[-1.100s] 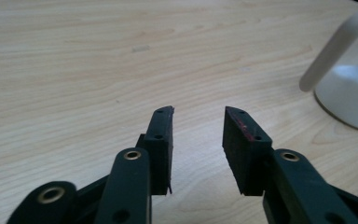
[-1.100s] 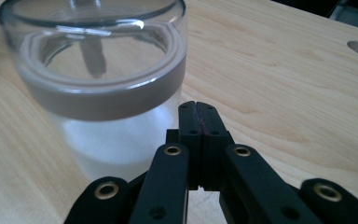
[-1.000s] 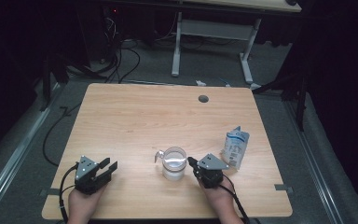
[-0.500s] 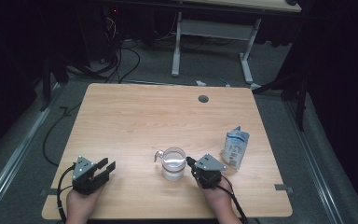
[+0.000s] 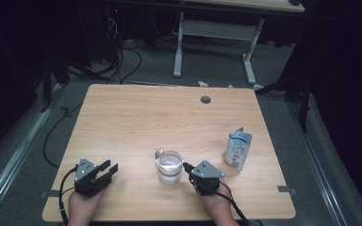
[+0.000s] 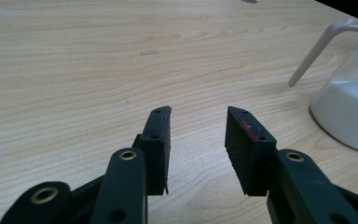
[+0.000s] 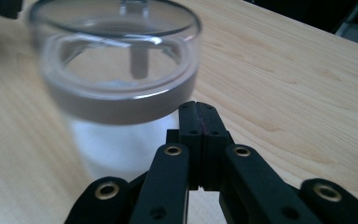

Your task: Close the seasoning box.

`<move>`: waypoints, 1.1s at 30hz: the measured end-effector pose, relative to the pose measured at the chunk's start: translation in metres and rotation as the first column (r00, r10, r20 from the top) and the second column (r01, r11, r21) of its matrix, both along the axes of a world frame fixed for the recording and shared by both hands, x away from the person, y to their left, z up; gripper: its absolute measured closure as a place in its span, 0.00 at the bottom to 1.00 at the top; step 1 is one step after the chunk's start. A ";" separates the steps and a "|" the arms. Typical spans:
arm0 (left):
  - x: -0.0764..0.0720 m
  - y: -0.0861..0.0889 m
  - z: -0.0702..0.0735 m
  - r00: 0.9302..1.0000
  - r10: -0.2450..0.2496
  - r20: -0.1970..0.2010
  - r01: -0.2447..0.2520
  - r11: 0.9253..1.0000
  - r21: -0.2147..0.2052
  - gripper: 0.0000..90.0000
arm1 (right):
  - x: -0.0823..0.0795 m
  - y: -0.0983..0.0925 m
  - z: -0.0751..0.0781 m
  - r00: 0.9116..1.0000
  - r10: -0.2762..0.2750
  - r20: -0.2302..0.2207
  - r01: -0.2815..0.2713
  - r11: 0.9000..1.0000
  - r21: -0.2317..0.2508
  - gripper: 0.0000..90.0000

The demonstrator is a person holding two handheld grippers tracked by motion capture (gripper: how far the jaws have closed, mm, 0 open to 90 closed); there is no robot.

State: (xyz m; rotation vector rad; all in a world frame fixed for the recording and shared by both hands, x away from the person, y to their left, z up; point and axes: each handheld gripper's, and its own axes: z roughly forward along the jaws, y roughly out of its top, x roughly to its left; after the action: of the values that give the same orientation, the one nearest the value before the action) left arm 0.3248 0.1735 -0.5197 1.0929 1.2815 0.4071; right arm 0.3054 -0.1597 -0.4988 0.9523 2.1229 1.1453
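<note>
So the jar (image 5: 169,166) sits near the front middle of the worktop (image 5: 136,117), clear glass with white powder in the bottom, lid on, and a little spoon handle (image 6: 314,49) poking out the far side. The right tongs (image 5: 187,166) are pinched fully shut with nothing in them, tips right up against the jar's right side at lid height; touching or just shy, I can't tell. The left tongs (image 5: 109,168) are about half open, empty, parked well off to the left on bare wood. The pouch (image 5: 238,149) stands to the right, apart from everything.

My read: the right hand is lining up on the jar or its lid. Tips if that's the move: open those tongs before going in, because shut tips will only shove the jar sideways. Glass is slick, so come in level, straddle the rim squarely, and close slowly. I'd bring the left tongs over to steady the body, staying clear of that handle.
</note>
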 end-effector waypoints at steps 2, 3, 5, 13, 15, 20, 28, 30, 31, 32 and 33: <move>0.000 0.001 0.000 1.000 -0.001 0.002 0.001 1.000 0.000 0.68 | 0.006 0.001 0.000 1.000 -0.012 -0.010 0.012 1.000 0.014 1.00; 0.000 0.001 0.000 1.000 -0.002 0.001 0.002 1.000 -0.001 0.68 | 0.006 0.002 0.000 1.000 -0.013 -0.011 0.013 1.000 0.015 1.00; 0.000 0.001 0.000 1.000 -0.005 -0.001 0.005 1.000 -0.001 0.68 | 0.005 0.004 0.001 1.000 -0.020 -0.003 0.020 1.000 0.013 1.00; 0.000 -0.002 -0.002 1.000 -0.015 -0.004 0.015 1.000 0.006 0.67 | -0.008 0.009 0.002 1.000 0.017 0.004 -0.017 1.000 0.007 1.00; 0.000 -0.002 -0.002 1.000 -0.014 -0.006 0.014 1.000 0.007 0.67 | -0.011 0.010 0.002 1.000 0.020 0.005 -0.020 1.000 0.004 1.00; 0.000 -0.003 -0.003 1.000 -0.015 -0.009 0.015 1.000 0.009 0.67 | -0.017 0.014 0.001 0.999 0.036 0.005 -0.036 0.999 0.012 1.00; 0.000 -0.003 -0.003 1.000 -0.018 -0.011 0.018 1.000 0.013 0.68 | -0.021 0.022 0.001 0.998 0.065 0.007 -0.065 0.998 0.012 1.00; 0.000 -0.003 -0.003 1.000 -0.018 -0.011 0.018 1.000 0.010 0.68 | -0.022 0.025 0.001 0.997 0.074 0.010 -0.074 0.997 0.012 1.00; 0.000 -0.003 -0.003 1.000 -0.018 -0.011 0.018 1.000 0.011 0.68 | -0.022 0.026 0.001 0.997 0.076 0.008 -0.076 0.997 0.011 1.00; 0.000 -0.003 -0.003 1.000 -0.019 -0.011 0.019 1.000 0.012 0.68 | -0.022 0.028 0.001 0.997 0.081 0.012 -0.081 0.997 0.010 1.00; 0.000 -0.003 -0.003 1.000 -0.018 -0.010 0.019 1.000 0.011 0.68 | -0.022 0.029 0.001 0.996 0.085 0.009 -0.085 0.996 0.008 1.00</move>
State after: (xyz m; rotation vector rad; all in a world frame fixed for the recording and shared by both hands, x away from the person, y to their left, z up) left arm 0.3246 0.1707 -0.5225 1.1168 1.2787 0.3956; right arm 0.2830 -0.1308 -0.4974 0.8664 2.1722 1.1986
